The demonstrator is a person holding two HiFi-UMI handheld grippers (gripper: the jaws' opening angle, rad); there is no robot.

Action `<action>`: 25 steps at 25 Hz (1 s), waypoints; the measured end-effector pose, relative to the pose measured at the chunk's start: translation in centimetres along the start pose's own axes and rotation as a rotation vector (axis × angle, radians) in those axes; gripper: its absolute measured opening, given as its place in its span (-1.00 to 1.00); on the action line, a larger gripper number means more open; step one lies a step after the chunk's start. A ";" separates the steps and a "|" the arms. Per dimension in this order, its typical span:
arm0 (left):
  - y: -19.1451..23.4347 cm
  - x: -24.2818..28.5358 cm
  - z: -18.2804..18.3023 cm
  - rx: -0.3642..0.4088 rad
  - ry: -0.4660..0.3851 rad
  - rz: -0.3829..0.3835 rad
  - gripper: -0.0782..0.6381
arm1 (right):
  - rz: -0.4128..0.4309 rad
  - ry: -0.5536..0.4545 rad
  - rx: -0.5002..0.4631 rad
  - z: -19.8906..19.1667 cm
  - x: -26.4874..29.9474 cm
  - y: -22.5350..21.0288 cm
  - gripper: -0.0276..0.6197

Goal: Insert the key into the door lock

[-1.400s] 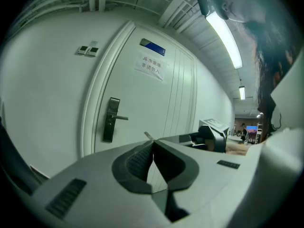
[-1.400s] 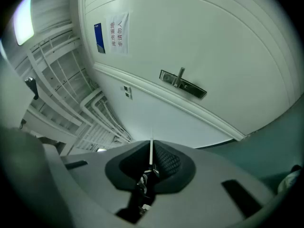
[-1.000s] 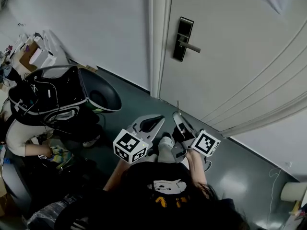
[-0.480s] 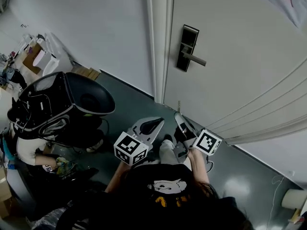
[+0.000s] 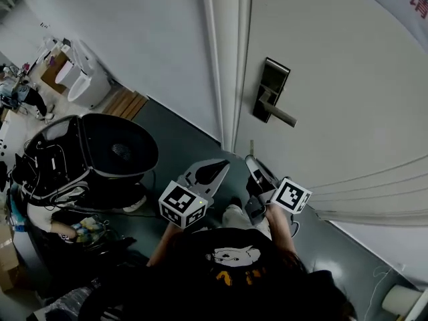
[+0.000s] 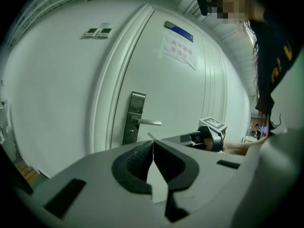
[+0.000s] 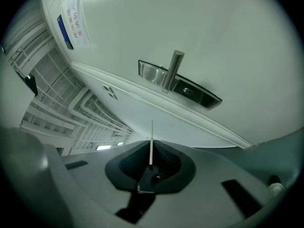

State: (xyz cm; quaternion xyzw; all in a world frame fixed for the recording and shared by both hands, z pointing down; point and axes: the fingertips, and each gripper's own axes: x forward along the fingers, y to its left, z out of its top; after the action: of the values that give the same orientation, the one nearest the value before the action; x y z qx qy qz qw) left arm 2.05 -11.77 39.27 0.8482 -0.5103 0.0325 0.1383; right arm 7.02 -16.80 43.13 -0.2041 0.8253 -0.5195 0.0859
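Approach step, by estimate: thin silvery metal key [image 7: 151, 139] is held clamped edge-on in the closed right gripper [image 5: 253, 169], lower centre; left gripper [image 5: 215, 168] is closed on nothing; dark rectangular lever-handled door lock [image 5: 270, 89], upper right and well apart, is next to be reached and the blade aligned.

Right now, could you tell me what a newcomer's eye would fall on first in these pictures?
The white door fills the right of the head view, with its metal lock plate and lever handle near its left edge. Below it, the right gripper is shut on a thin key that points at the door, not yet in the lock. The left gripper beside it is shut on nothing.
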 end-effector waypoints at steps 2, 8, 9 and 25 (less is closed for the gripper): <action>0.8 1.4 0.1 -0.004 0.010 0.013 -0.76 | 0.005 0.019 0.005 1.0 0.8 -0.9 -0.85; 2.3 4.5 0.8 -0.007 0.006 0.051 -0.76 | 0.014 0.036 0.018 3.4 2.0 -3.5 -0.85; 2.3 4.9 0.7 -0.007 0.007 0.054 -0.76 | 0.020 0.033 0.020 3.8 2.0 -3.7 -0.85; 3.6 7.2 1.5 0.043 0.065 -0.104 -0.76 | -0.047 -0.104 0.083 5.3 2.9 -5.5 -0.85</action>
State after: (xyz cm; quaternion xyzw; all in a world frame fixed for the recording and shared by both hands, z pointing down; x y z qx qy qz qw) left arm 2.24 -19.95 40.00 0.8748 -0.4600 0.0641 0.1379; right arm 7.59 -24.43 45.86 -0.2462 0.7926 -0.5437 0.1247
